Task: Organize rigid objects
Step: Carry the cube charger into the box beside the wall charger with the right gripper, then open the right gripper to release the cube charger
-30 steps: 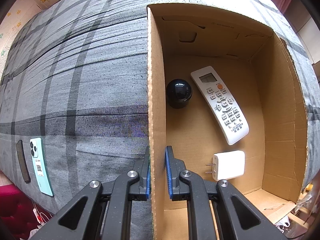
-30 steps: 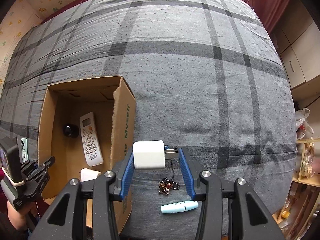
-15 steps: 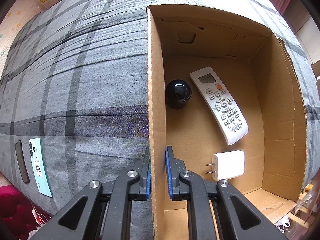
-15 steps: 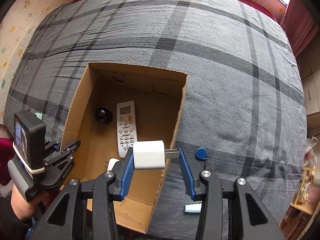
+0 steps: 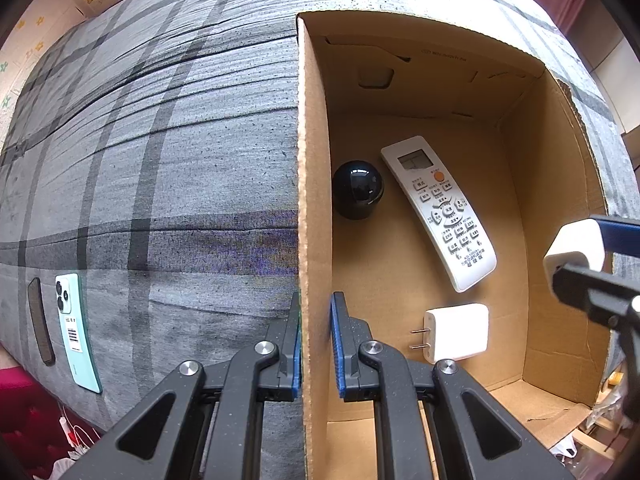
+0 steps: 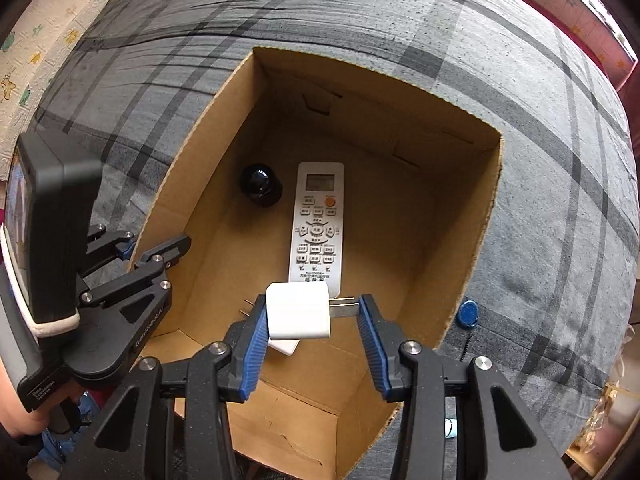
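lowering the white, rounded-corner plastic charger block (image 6: pixel 298 312) into the open brown corrugated cardboard box (image 6: pixel 472 216) is the step in hand, judging by how things lie. the right gripper (image 6: pixel 310 318) pinches it across its length, one blue ribbed pad on the body and the other on the tips of its two metal prongs, so the hold looks slight; a gentle descent and a release close to the box floor would keep it from tipping or clattering. a free patch of floor lies to the right of the long white plastic remote control with an orange button (image 6: pixel 318 224), and aiming there avoids the second white charger block (image 5: pixel 458 332) lying flat directly beneath.

the left gripper (image 5: pixel 316 344) is pressed together on the box's left wall, steadying the thin, flexible card. a glossy black dome-shaped object (image 5: pixel 358 194) sits near that wall. the box rests on a bed with a soft grey plaid cover (image 5: pixel 160 160); a mint-green smartphone (image 5: pixel 76 332) lies on it, outside the box.
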`<action>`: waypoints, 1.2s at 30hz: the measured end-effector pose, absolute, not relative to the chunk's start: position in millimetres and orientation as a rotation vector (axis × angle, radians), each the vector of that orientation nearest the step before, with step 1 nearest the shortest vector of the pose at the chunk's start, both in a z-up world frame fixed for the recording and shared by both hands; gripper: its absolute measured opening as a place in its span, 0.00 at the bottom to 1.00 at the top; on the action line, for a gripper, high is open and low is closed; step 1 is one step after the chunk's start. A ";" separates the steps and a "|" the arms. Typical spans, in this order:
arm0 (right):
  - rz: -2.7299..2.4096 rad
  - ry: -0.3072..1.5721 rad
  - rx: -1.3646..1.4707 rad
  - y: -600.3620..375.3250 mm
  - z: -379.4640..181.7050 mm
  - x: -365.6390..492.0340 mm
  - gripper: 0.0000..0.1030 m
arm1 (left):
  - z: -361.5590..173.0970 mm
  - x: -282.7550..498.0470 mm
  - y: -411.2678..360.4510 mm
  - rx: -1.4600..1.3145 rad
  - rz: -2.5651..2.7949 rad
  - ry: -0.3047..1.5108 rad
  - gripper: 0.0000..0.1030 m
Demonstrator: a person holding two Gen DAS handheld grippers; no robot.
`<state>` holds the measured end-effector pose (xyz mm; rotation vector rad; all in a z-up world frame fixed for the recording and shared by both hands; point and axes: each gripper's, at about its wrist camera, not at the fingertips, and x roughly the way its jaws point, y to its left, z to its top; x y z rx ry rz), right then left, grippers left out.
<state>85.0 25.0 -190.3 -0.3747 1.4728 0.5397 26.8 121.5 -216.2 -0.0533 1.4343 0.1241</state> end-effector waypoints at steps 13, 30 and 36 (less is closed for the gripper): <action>0.518 1.553 -0.398 34.9 -246.1 76.3 0.46 | -216.0 25.8 121.0 -0.054 0.121 1.429 0.12; 0.491 1.563 -0.397 32.1 -269.1 76.8 0.46 | -215.4 24.9 120.2 -0.047 0.124 1.428 0.12; 0.504 1.563 -0.393 34.7 -262.1 76.6 0.46 | -215.7 25.1 120.5 -0.047 0.125 1.428 0.12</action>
